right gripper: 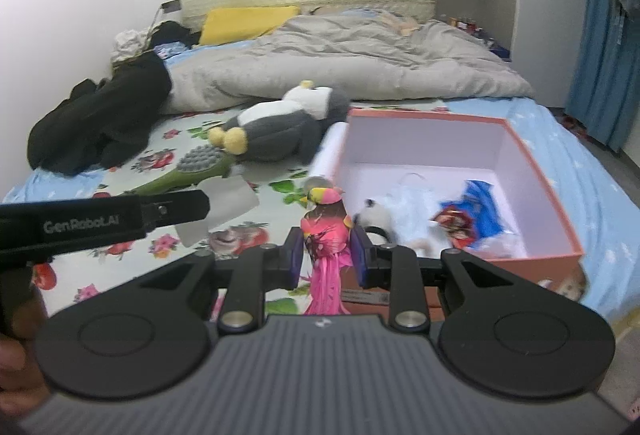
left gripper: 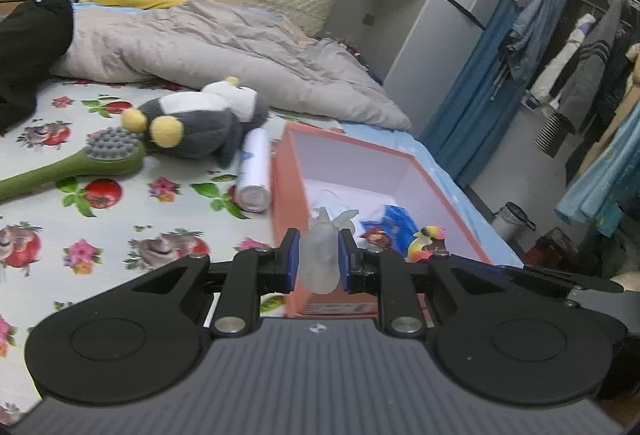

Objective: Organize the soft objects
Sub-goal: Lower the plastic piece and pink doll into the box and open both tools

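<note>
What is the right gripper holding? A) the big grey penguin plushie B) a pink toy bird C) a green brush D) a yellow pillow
B: in the right wrist view, the right gripper is pinching a pink toy bird between its blue pads, while the green brush and the penguin plushie lie on the bed and the yellow pillow sits by the headboard.

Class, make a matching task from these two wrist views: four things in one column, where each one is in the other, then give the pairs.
1. pink bird toy
2. translucent white toy
3. penguin plush
4. blue packet

a. in the orange box
b. in the left gripper
c. lying on the flowered sheet
d. in the right gripper

Pairs: 1-d, 2-b, 3-c, 4-a
</note>
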`<move>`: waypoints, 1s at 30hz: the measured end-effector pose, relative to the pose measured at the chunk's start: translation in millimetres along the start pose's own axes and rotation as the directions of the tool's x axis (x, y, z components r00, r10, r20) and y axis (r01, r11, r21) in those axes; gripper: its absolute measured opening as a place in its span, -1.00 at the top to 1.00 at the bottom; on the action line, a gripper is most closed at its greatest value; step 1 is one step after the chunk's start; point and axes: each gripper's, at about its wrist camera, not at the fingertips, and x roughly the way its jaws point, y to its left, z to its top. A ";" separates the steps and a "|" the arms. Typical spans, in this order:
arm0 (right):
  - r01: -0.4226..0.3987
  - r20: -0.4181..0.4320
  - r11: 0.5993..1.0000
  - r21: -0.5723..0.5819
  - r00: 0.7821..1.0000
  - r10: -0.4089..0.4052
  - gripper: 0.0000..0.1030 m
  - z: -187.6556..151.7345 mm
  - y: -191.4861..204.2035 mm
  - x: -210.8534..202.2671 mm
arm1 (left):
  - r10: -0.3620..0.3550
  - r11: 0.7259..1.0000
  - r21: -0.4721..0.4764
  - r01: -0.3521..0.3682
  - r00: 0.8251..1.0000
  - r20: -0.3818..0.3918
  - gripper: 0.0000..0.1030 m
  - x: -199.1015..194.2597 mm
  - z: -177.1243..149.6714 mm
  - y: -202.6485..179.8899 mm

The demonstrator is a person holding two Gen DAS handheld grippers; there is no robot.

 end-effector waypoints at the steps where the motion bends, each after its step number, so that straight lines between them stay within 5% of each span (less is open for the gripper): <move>1: 0.010 0.000 1.000 0.005 1.000 -0.010 0.44 0.4 -6.1 -1.7 | -0.006 1.000 0.005 0.006 1.000 -0.004 0.54 1.4 -1.0 -6.0; 16: 0.051 -0.045 0.994 0.094 0.998 -0.047 0.44 7.6 -82.7 12.8 | -0.012 0.999 0.032 0.014 0.998 -0.064 0.54 67.4 20.9 -57.7; 30: 0.033 -0.134 0.987 0.155 0.991 -0.012 0.44 25.0 -151.1 93.6 | 0.021 0.999 0.043 -0.013 0.982 -0.190 0.53 184.2 38.3 -77.9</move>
